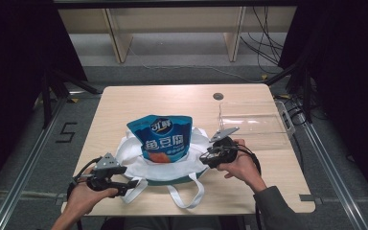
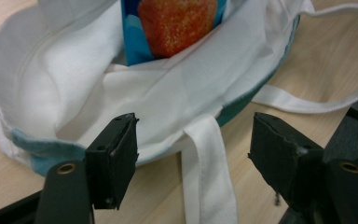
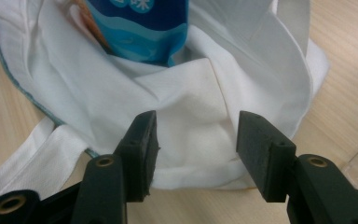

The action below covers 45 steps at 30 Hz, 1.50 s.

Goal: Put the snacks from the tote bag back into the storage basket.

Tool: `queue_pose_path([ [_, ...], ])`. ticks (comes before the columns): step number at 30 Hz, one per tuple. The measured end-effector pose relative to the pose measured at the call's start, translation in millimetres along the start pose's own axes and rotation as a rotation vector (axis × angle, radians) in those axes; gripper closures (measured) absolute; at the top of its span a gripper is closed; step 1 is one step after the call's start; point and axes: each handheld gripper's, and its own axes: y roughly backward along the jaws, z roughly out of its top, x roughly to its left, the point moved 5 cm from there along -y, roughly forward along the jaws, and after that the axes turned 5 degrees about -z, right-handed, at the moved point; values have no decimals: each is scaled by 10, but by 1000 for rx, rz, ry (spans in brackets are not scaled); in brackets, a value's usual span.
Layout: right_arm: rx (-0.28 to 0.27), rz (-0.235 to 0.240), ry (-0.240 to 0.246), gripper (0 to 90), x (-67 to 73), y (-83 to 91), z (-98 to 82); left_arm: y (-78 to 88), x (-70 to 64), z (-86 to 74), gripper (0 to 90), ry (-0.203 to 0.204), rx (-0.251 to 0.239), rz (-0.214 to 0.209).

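Observation:
A white cloth tote bag (image 1: pixel 172 167) with a teal outside lies slumped on the wooden table (image 1: pixel 139 100), and a blue snack pouch (image 1: pixel 162 139) stands inside it. My left gripper (image 1: pixel 133 184) is at the bag's near left corner. In the left gripper view its jaws are open (image 2: pixel 193 144) just above the bag's rim (image 2: pixel 168 98) and a white strap (image 2: pixel 209 177), touching neither. My right gripper (image 1: pixel 205 158) hovers at the bag's right side. In the right gripper view it stands open (image 3: pixel 196 149) over the white cloth (image 3: pixel 186 112), below the pouch (image 3: pixel 140 28).
A clear plastic tray (image 1: pixel 254 120) sits at the table's right, just beyond my right hand. A round cable hole (image 1: pixel 218 96) is near the far edge. The bag's loop handle (image 1: pixel 187 196) trails toward the front edge.

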Motion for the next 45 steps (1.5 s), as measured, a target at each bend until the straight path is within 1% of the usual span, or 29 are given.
queue_pose_path([
  [1, 4, 1, 38, 485, -16, 30, 17, 3, -8, -12, 313, -3, 3, 5],
  [2, -18, -2, 45, 481, -12, 21, 33, 5, -34, -22, 308, 1, -2, -6],
  [4, -19, 4, 62, 457, -22, 61, 70, 19, -44, -46, 294, -9, 2, 13],
  [5, 2, 5, 36, 449, -8, 96, 73, 19, -44, -46, 281, -9, 2, 13],
  [6, 11, 8, 45, 449, 3, 130, 91, 36, -42, -65, 276, -15, -11, 28],
  [8, 3, 13, 78, 430, -6, 189, 132, 60, -33, -85, 268, -18, -11, 25],
  [9, 19, 4, 95, 423, -24, 227, 144, 72, -25, -99, 265, -15, -7, 35],
  [10, 6, -10, 85, 422, -27, 249, 167, 77, -34, -108, 265, 9, -20, 42],
  [11, -11, -21, 105, 417, -56, 285, 197, 90, -25, -114, 262, -4, -18, 33],
  [12, -16, -10, 100, 414, -66, 324, 232, 94, -26, -123, 254, 7, -24, 34],
  [13, -25, -22, 122, 413, -90, 349, 265, 88, -30, -132, 251, 29, -34, 34],
  [14, -22, -20, 122, 406, -94, 382, 300, 96, -11, -140, 249, 11, -24, 41],
  [16, -17, -20, 136, 404, -106, 416, 341, 92, -7, -150, 236, 14, -20, 41],
  [19, -24, 6, 152, 399, -75, 540, 545, 99, 5, -182, 234, -19, 4, 78],
  [21, -30, 11, 197, 394, -50, 594, 659, 105, -4, -169, 237, 2, -33, 102],
  [23, -20, 23, 213, 387, 19, 638, 756, 122, -5, -168, 238, 25, -49, 103],
  [25, -7, 19, 240, 379, 69, 677, 848, 130, 7, -169, 237, 11, -54, 117],
  [26, -15, 4, 255, 378, 90, 684, 907, 140, 13, -191, 237, 13, -33, 107],
  [27, -15, 18, 279, 378, 100, 691, 945, 142, 12, -197, 237, 16, -32, 107],
  [28, -15, 18, 279, 378, 117, 695, 985, 164, 22, -211, 237, -6, -5, 106],
  [30, -4, 7, 308, 378, 122, 702, 1079, 139, -7, -203, 237, 25, -39, 107],
  [31, 3, 6, 309, 378, 125, 704, 1108, 139, -9, -206, 236, 25, -38, 102],
  [32, 0, 7, 320, 377, 122, 702, 1152, 140, -9, -210, 235, 26, -34, 100],
  [33, 7, 20, 310, 377, 131, 706, 1186, 161, 9, -226, 231, 3, -2, 101],
  [35, 8, 25, 318, 375, 128, 716, 1278, 166, 18, -235, 226, 4, 2, 101],
  [37, 15, 21, 328, 373, 142, 725, 1337, 152, 9, -238, 217, 36, -24, 107],
  [38, 13, 26, 333, 373, 156, 727, 1368, 171, 27, -240, 216, 7, -6, 104],
  [43, 33, 25, 357, 370, 212, 707, 1498, 154, -2, -238, 182, 39, -45, 95],
  [45, 28, 24, 365, 371, 239, 691, 1556, 166, 2, -232, 164, 29, -51, 103],
])
